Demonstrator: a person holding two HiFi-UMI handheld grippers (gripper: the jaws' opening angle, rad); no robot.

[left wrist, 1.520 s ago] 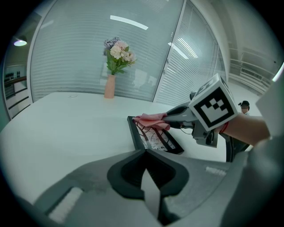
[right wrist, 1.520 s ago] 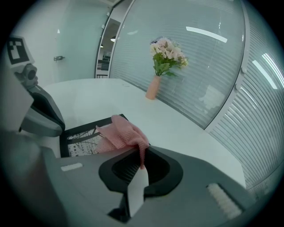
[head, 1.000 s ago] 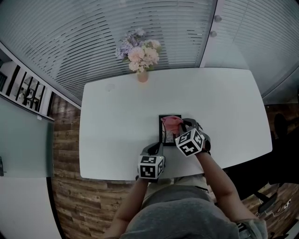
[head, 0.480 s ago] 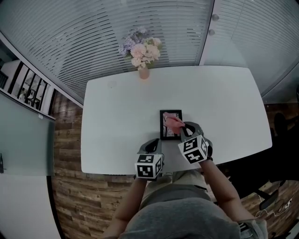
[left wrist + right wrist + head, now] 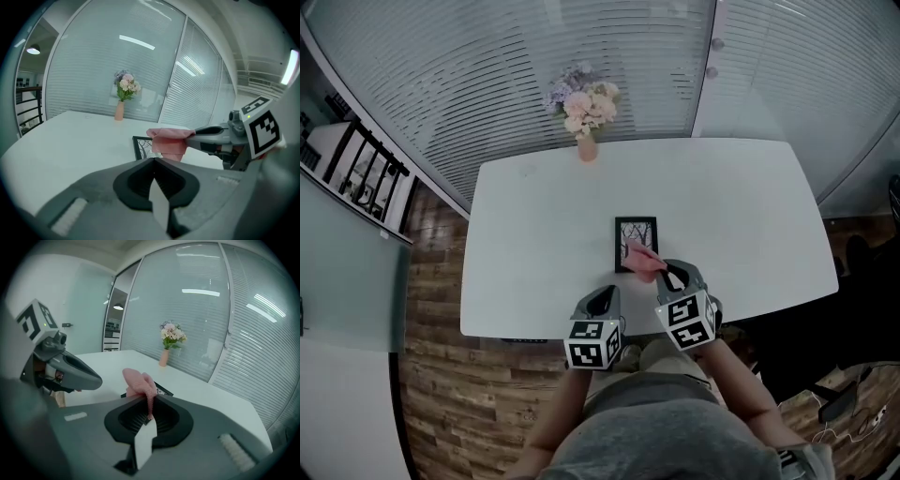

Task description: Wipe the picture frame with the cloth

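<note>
A small black picture frame (image 5: 635, 240) lies flat on the white table (image 5: 534, 244), near its front edge. My right gripper (image 5: 657, 271) is shut on a pink cloth (image 5: 642, 262) that hangs over the frame's near right corner. In the right gripper view the cloth (image 5: 139, 383) bunches out of the closed jaws, with the frame (image 5: 161, 390) just behind it. My left gripper (image 5: 606, 299) is shut and empty, held at the table's front edge to the left of the frame. The left gripper view shows the cloth (image 5: 167, 142), the frame (image 5: 141, 147) and the right gripper (image 5: 206, 134).
A slim vase of pink and purple flowers (image 5: 585, 108) stands at the table's far edge. Glass walls with blinds (image 5: 534, 66) run behind the table. Wooden floor (image 5: 431, 281) lies to the left.
My right gripper has drawn the pink cloth back toward me, from the frame's upper part down to its near right corner. The left gripper has pulled back to the table edge.
</note>
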